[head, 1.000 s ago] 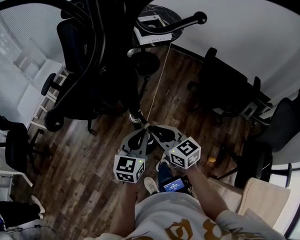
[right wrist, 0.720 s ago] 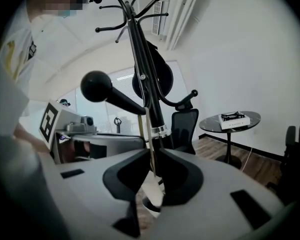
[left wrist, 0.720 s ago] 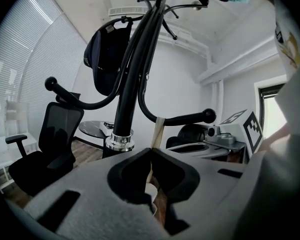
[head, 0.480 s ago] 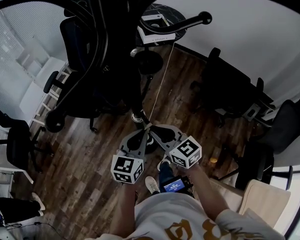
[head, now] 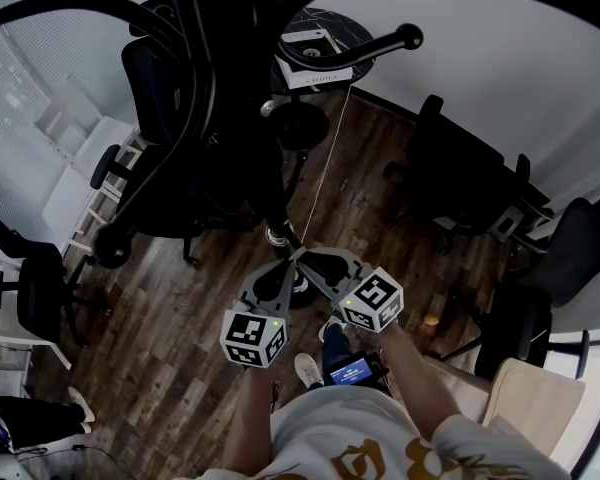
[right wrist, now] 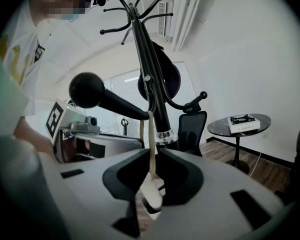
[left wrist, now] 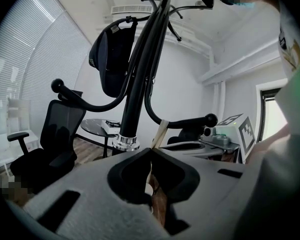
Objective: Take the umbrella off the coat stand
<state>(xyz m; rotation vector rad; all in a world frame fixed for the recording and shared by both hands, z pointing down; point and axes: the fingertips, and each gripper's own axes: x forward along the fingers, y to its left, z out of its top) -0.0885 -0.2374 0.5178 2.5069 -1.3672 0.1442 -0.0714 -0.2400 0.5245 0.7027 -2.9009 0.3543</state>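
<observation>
Unhooking is the step in hand: our left gripper (left wrist: 150, 154) and right gripper (right wrist: 151, 154) both pinch the strap (right wrist: 150, 129) by which the umbrella (right wrist: 152, 196) hangs from a ball-tipped arm (right wrist: 115, 103) of the coat stand (right wrist: 152, 79). Next, we judge, the loop must slide outward over the ball end.
</observation>
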